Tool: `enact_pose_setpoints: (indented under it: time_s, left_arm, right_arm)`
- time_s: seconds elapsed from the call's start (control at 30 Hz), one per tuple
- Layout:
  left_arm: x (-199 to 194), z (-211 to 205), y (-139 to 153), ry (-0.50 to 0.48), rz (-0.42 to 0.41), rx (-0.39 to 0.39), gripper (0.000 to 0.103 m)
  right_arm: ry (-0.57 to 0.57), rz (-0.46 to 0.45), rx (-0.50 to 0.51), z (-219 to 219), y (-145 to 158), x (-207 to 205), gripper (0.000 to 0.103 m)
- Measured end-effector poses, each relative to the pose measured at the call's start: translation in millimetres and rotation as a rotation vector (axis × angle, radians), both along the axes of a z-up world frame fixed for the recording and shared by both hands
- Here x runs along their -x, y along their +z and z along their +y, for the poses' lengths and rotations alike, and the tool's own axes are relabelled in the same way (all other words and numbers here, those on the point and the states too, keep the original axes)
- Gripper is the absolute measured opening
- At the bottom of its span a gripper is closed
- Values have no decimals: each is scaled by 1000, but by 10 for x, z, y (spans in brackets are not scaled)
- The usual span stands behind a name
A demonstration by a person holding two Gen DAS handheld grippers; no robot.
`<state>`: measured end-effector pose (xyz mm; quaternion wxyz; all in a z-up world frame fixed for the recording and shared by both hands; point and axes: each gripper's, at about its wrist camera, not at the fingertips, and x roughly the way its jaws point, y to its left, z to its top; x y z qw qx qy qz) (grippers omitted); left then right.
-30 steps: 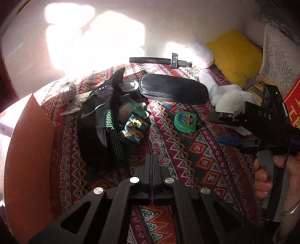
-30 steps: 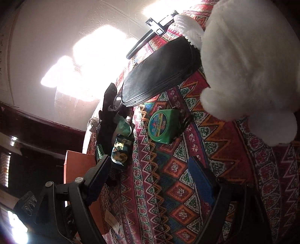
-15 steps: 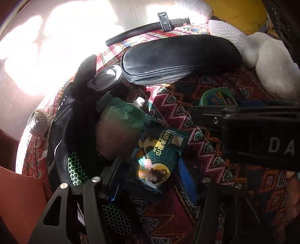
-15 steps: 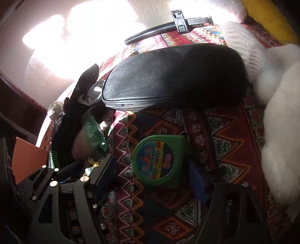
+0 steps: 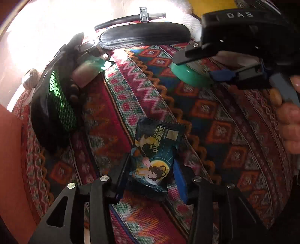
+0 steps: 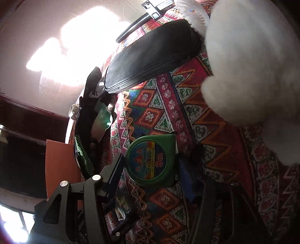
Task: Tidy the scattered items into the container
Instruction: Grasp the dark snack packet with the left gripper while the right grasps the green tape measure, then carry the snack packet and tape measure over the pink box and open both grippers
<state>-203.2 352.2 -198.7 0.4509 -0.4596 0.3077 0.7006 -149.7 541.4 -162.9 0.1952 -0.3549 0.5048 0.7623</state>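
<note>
My left gripper [image 5: 151, 169] has a dark blue snack packet [image 5: 157, 142] between its pads. Its jaws are closing on the packet, which hangs over the patterned cloth, clear of the bag. A black bag with green mesh [image 5: 56, 105] lies open at the left with a green pouch [image 5: 88, 69] in it. My right gripper [image 6: 151, 165] is shut on a green tape measure [image 6: 150, 159]. The left wrist view shows that right gripper [image 5: 202, 65] at upper right with the tape measure [image 5: 187, 75] just above the cloth.
A black zip case [image 5: 144, 37] lies behind the bag, with a black rod with a clip [image 5: 131, 16] beyond it. A white plush toy [image 6: 253, 65] fills the right. An orange board [image 5: 11, 169] stands at the left edge. A hand [image 5: 288, 122] holds the right gripper.
The left gripper went from shut to spread, dropped around the packet beside the bag, and now has it away from the bag. The right gripper narrowed onto the tape measure and raised it.
</note>
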Motion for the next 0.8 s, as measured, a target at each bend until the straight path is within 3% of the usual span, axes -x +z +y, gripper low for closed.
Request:
enact_pose_setpoints:
  time_s: [0.13,0.2,0.27,0.33,0.37,0.47,0.57,0.6,0.7,0.8]
  left_arm:
    - [-311,-270,27,-22,44,38,47]
    - [-306,-327,23,-26,60,30,62]
    - [-243,-356,-2,-15,101,35,93]
    - [-166,-337,-36,-5,101,36,103]
    - [-120,-322,-54,-2,85,32,103]
    - [-16,-305,-88,19,36,4,103]
    - [-79,-249,-69,7,44,-10,100]
    - [-117,-243,-70,-5,40,-11,95]
    - [-246,-255,4,-24,20,-22,47]
    - [-339,-313,82,-13,44,-26,42]
  right_arm:
    - [32,18,43,-241,50,-135,55]
    - [43,30,46,-356,80,-196,55]
    - [50,40,49,-451,111,-220,55]
    - [61,49,52,-501,128,-217,55]
    - [65,49,49,-513,131,-194,55]
    - [66,30,42,-509,113,-164,55]
    - [53,21,50,-456,81,-149,55]
    - [51,18,50,-439,75,-143,55]
    - [52,17,42,-425,96,-118,55]
    - [58,23,33,-450,157,-104,55]
